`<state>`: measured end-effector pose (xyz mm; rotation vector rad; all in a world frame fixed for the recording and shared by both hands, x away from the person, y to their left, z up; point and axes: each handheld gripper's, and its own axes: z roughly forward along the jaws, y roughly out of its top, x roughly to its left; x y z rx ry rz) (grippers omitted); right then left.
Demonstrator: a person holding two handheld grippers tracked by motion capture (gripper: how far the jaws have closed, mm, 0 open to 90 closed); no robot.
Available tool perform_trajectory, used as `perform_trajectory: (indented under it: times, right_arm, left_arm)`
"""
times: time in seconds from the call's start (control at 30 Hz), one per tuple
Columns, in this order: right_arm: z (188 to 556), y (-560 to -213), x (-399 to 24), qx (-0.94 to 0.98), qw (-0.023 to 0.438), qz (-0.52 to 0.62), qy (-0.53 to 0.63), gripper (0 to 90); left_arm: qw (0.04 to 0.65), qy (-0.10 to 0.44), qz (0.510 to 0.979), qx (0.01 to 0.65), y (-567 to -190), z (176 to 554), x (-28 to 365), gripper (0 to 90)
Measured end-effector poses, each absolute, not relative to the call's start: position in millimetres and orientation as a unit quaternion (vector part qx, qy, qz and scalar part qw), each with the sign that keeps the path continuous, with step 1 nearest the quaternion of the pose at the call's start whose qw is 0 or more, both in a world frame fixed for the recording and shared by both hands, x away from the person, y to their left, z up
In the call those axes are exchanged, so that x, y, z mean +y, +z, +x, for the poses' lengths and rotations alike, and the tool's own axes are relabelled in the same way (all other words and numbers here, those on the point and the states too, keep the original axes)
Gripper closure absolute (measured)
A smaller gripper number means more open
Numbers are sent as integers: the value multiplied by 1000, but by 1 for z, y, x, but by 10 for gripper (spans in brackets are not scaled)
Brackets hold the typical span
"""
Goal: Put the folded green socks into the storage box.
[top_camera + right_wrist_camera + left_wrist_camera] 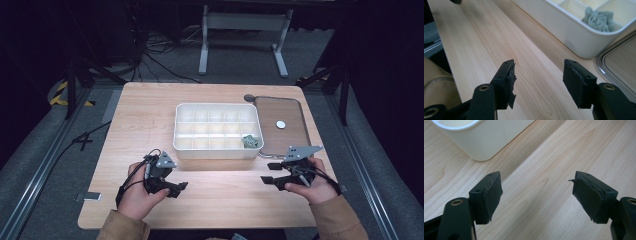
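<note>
Between the black jaws of the right gripper [539, 82] we see only bare wood: the jaws stand wide apart and nothing lies between them. In the high view we find this gripper [268, 173] low over the table [145, 115], held in the person's right hand [312, 187], its jaws pointing across the table toward the left gripper [181, 188].

Just beyond and to the right of the jaws in the right gripper view stands the white compartment box [574, 27]. In its nearest corner cell sits a small grey-green crumpled thing [599, 20], well inside the wall and apart from our jaws. In the high view it [249, 141] lies in the box's front right cell, ahead of the right gripper and a little to its left. It is lumpy and roughly as wide as it is long, so we cannot tell a long axis or a pointing direction for it.

Right of the box, and ahead of the right gripper, lies a flat tray with a metal rim [303, 120]; a small white disc [281, 124] rests on it.

The left gripper [536, 195] also stands open over bare wood, with the box's rounded corner [479, 145] ahead and to its left. The left hand [137, 195] holds it near the front edge of the table, well apart from the right one.

The box's long axis [180, 125] runs across the table.
</note>
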<state>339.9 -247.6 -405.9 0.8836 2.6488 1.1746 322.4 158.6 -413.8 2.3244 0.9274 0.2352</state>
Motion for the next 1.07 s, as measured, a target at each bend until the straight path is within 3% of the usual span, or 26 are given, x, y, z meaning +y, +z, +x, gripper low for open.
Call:
perform_trajectory:
  times: [0.1,0.37,0.7,0.93,1.07]
  right_arm:
    - [341,-426,-246,879,40,289,377,437]
    - [334,-460,-236,891,67,267,362,429]
    - [326,-475,-220,890,92,265,358,404]
    - [326,-485,-216,879,107,246,395,297]
    - [327,-486,-216,878,107,242,398,284]
  left_arm:
    - [302,89,883,348,-419,324,159,230]
    - [284,79,893,341,-426,326,157,214]
    - [254,62,914,310,-438,325,148,188]
    - [242,53,923,293,-444,324,143,185]
    - [238,51,925,292,-446,324,145,185]
